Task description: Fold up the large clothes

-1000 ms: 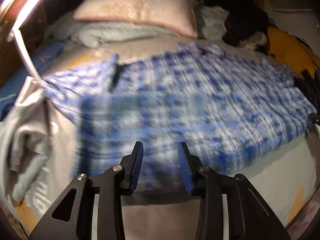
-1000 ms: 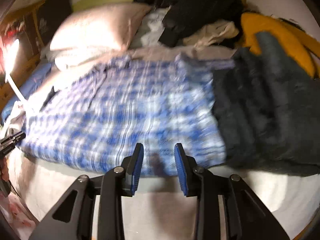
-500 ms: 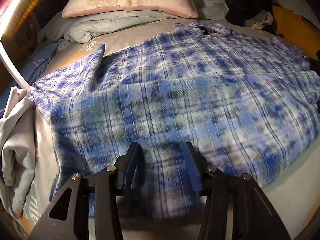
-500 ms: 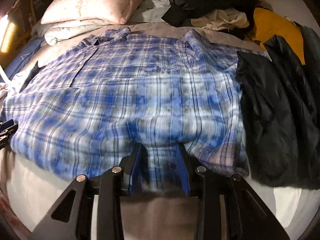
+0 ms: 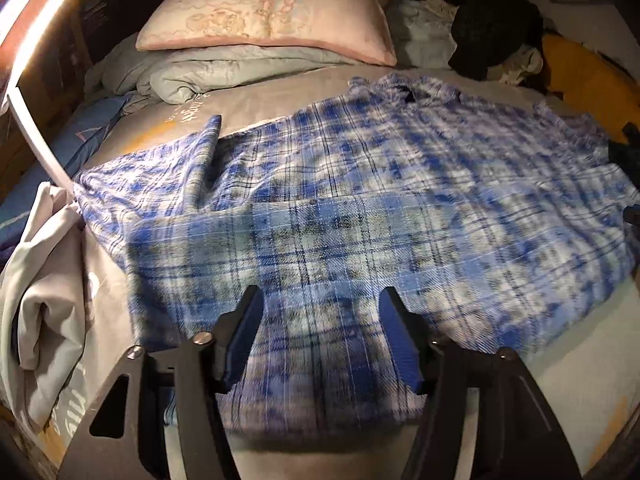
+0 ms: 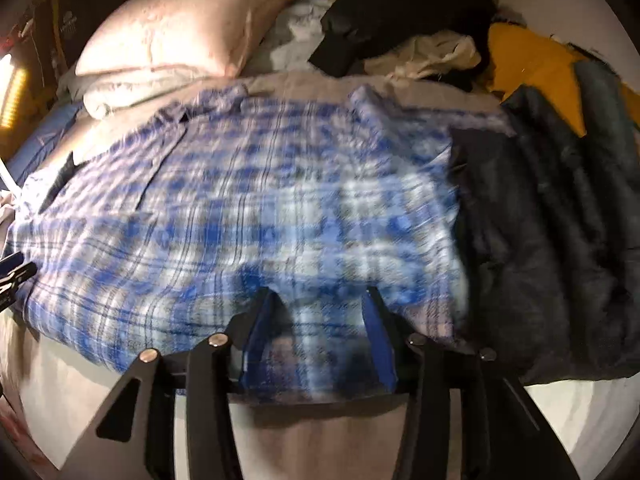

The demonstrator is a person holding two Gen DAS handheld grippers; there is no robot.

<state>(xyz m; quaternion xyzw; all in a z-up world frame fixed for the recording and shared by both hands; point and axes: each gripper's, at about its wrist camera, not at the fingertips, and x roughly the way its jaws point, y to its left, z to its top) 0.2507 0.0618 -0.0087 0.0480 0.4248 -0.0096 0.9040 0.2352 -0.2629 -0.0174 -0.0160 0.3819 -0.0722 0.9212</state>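
A large blue and white plaid shirt (image 5: 380, 208) lies spread on the bed, collar toward the pillow; it also shows in the right wrist view (image 6: 248, 216). My left gripper (image 5: 320, 328) is open, its jaws wide apart over the shirt's near hem at the left side. My right gripper (image 6: 318, 324) is open over the near hem at the shirt's right side, with cloth between the blue pads (image 6: 378, 340). Whether the pads touch the cloth I cannot tell. The other gripper's tip (image 6: 12, 276) shows at the left edge.
A pink pillow (image 5: 272, 12) and grey bedding (image 5: 192, 76) lie at the head. A dark jacket (image 6: 552, 240) lies beside the shirt's right edge. Black, cream and yellow clothes (image 6: 420, 36) are piled behind. A grey garment (image 5: 36, 312) hangs at the left.
Both grippers have moved forward and down from the bare sheet onto the shirt's near hem. Their jaws have opened wider.
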